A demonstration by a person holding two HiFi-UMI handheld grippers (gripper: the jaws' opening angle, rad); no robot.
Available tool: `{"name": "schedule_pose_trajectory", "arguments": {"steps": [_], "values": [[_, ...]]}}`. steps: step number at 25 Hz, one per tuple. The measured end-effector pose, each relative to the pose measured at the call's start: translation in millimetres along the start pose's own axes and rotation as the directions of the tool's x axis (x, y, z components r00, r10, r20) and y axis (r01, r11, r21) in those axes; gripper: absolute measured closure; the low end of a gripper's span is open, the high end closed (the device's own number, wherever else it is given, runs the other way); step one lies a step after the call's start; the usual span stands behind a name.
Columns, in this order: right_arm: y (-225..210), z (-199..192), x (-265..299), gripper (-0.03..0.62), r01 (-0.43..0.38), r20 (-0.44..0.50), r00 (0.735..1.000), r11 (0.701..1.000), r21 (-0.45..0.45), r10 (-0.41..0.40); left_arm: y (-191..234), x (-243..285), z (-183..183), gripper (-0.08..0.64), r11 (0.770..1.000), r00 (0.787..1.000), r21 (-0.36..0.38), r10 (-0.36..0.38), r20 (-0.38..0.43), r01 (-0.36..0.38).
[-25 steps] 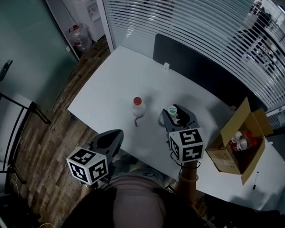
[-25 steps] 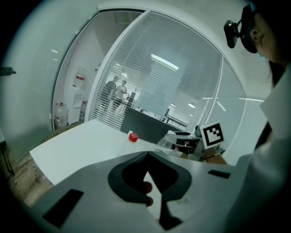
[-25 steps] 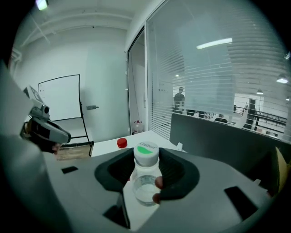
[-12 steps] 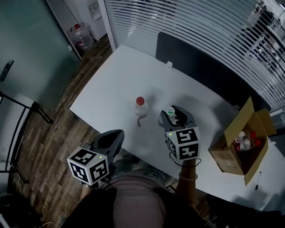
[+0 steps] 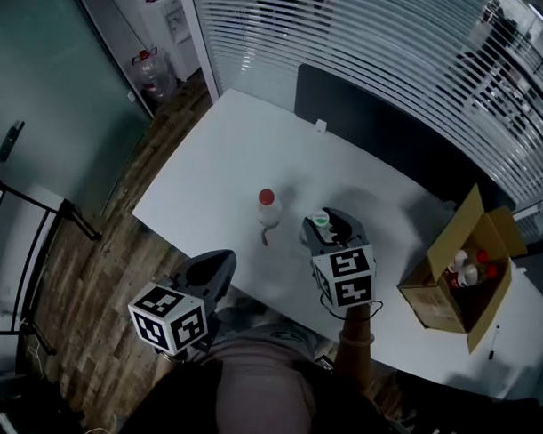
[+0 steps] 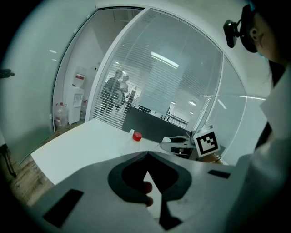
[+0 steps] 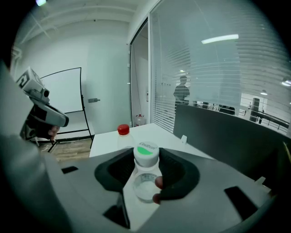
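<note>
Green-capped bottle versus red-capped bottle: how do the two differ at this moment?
Cap: the green-capped bottle has a white lid with a green top; the red-capped bottle has a plain red lid.
Hold: the green-capped bottle is clamped between the right tongs; the red-capped bottle stands free on the white table, with nothing touching it.
Both are clear-bodied and upright.

A clear glossy plastic bottle with green cap (image 7: 146, 177) is shown; the white tabletop (image 5: 220, 165) is seen smooth and matt.
</note>
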State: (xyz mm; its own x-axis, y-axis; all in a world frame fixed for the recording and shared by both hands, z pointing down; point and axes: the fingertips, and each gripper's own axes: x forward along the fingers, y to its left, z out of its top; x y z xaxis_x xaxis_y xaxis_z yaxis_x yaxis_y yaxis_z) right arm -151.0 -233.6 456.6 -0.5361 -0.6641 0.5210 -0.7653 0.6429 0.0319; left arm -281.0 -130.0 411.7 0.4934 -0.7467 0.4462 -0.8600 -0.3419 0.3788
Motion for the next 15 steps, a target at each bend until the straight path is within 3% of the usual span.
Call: {"name": "schedule_pose_trajectory", "arguments": {"steps": [15], "values": [[1, -15, 5, 0.417, -0.009, -0.026, 1.000, 0.999, 0.043, 0.010, -2, -1, 0, 0.552, 1.000, 1.000, 0.003, -0.005, 0.004, 0.005]]}}
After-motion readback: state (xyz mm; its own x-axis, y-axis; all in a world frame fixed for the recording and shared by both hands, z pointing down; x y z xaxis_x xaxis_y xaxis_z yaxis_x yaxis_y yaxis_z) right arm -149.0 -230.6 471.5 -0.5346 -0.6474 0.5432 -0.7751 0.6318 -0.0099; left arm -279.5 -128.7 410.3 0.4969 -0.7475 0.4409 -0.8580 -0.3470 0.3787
